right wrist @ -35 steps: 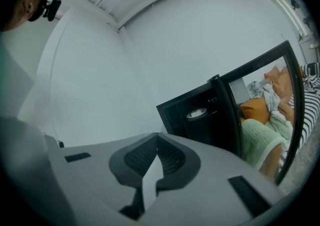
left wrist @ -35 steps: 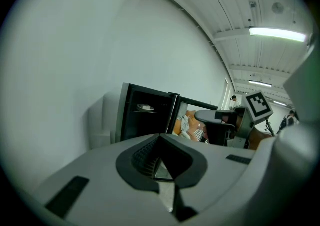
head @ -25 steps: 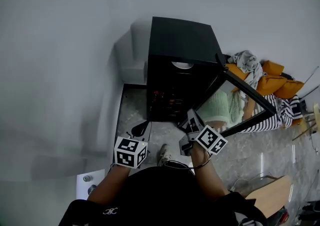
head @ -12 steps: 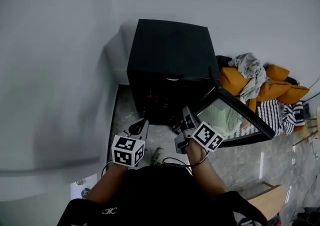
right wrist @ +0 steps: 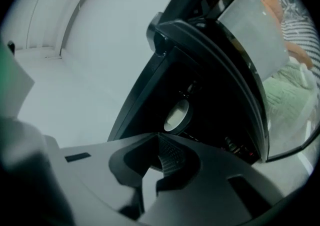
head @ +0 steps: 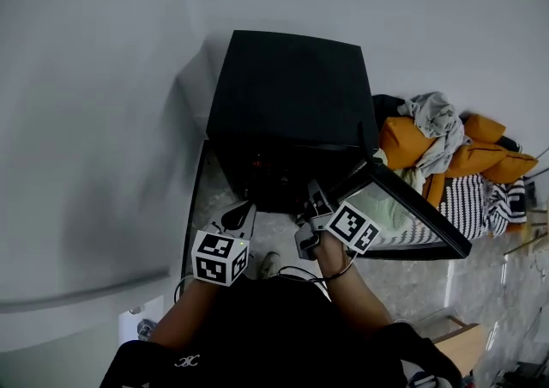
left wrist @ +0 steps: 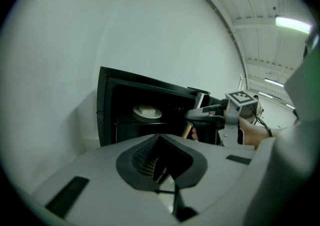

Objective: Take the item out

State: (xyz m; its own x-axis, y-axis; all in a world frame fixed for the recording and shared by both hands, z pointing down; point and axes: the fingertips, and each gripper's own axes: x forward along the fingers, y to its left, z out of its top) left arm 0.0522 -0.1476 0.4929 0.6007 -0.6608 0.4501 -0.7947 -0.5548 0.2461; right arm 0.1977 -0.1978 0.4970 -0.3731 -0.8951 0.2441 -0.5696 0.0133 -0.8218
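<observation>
A black cabinet (head: 292, 94) stands against the wall with its glass door (head: 403, 219) swung open to the right. In the left gripper view a white plate (left wrist: 147, 112) with a pale item on it sits on a shelf inside; the same plate (right wrist: 176, 115) shows in the right gripper view. My right gripper (head: 314, 195) is shut and empty at the mouth of the opening, also seen as the right gripper (left wrist: 194, 115) from the left. My left gripper (head: 244, 211) hangs lower left of the opening, shut with nothing in it.
A heap of orange, grey and striped clothes (head: 446, 150) lies right of the cabinet, behind the door. The open door (right wrist: 250, 45) juts out on my right side. A white wall runs along the left. A shoe (head: 271, 266) stands on the marbled floor below.
The head view has shifted, so the cabinet now shows more from above. My right gripper has edged closer to the opening. The left gripper has barely moved.
</observation>
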